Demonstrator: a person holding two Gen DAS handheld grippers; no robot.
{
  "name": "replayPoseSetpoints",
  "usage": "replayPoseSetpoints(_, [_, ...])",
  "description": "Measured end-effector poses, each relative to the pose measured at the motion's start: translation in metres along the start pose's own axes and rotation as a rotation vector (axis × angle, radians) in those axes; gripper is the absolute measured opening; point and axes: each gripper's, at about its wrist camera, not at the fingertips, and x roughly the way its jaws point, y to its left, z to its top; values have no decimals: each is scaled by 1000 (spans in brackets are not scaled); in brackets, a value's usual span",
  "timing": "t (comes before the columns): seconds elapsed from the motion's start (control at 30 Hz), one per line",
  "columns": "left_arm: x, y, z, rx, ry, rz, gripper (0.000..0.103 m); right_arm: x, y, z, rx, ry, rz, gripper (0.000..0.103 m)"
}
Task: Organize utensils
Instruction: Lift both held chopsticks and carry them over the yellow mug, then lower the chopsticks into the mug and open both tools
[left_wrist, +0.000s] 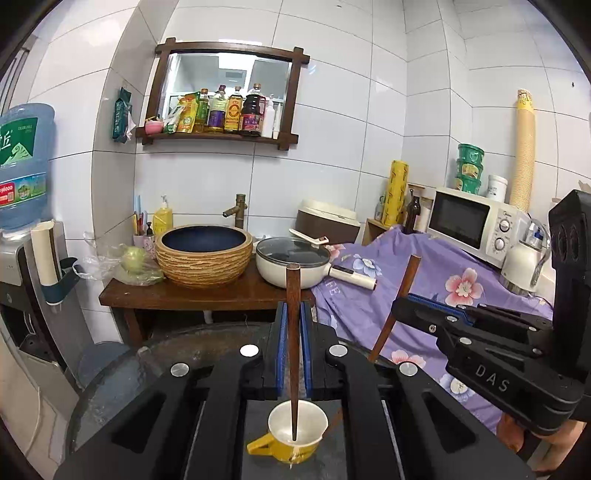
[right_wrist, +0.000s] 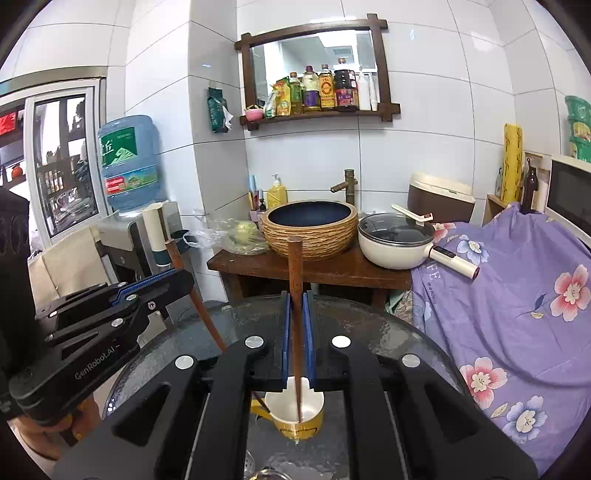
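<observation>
- The left gripper (left_wrist: 293, 314) pinches one brown chopstick (left_wrist: 293, 343) between its blue pads; its long axis is near upright, thin tip down inside the yellow cup (left_wrist: 295, 430) below the jaws.
- The right gripper (right_wrist: 296, 306) is clamped on a second chopstick (right_wrist: 295, 321), likewise near upright, tip in the same cup.

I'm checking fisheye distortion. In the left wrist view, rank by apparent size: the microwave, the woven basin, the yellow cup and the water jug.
Largest to smallest as they look:
1. woven basin and microwave, too alike to rank
2. water jug, cut off by the frame edge
3. yellow cup, though it is nearest the camera
</observation>
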Motion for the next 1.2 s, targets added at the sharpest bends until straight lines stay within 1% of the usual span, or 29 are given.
replayPoseSetpoints(0.07, [9,0,-2,3,-6,26,7,9,-2,0,2,-3,-4,8])
replayPoseSetpoints(0.13, [22,1,-8,-8,10,27,7,20,-5,-2,5,7,-8,8])
replayPoseSetpoints(0.3, [52,13,-31,-36,85,50,7,49,-14,-24,29,64,-19,8])
replayPoseSetpoints(0.37, [60,18,-43,-58,117,38,7,60,-19,-36,42,93,-21,8])
replayPoseSetpoints(0.47, [67,23,-55,-76,147,32,7,73,-23,-49,41,125,-23,8])
replayPoseSetpoints(0.57, [70,22,-63,-53,150,45,7,81,-23,-60,40,148,-20,8])
replayPoseSetpoints(0.67, [73,23,-69,-60,163,40,7,87,-24,-68,43,160,-19,8])
replayPoseSetpoints(0.73, [75,24,-72,-62,169,42,7,89,-26,-70,48,162,-24,8])
replayPoseSetpoints(0.83, [76,26,-73,-58,160,55,7,92,-29,-74,50,168,-34,8])
replayPoseSetpoints(0.93, [78,27,-73,-68,176,38,7,93,-30,-77,47,169,-34,8])
replayPoseSetpoints(1.0, [80,28,-74,-74,177,42,8,93,-31,-78,55,165,-33,8])
replayPoseSetpoints(1.07, [80,30,-74,-74,176,48,19,93,-33,-78,72,160,-30,8])
replayPoseSetpoints(1.13, [76,32,-74,-86,154,49,48,92,-36,-78,79,150,-38,10])
replayPoseSetpoints(1.17, [73,33,-74,-93,138,49,53,91,-37,-79,79,148,-40,21])
replayPoseSetpoints(1.2, [68,34,-74,-98,116,47,55,90,-39,-80,84,144,-41,31])
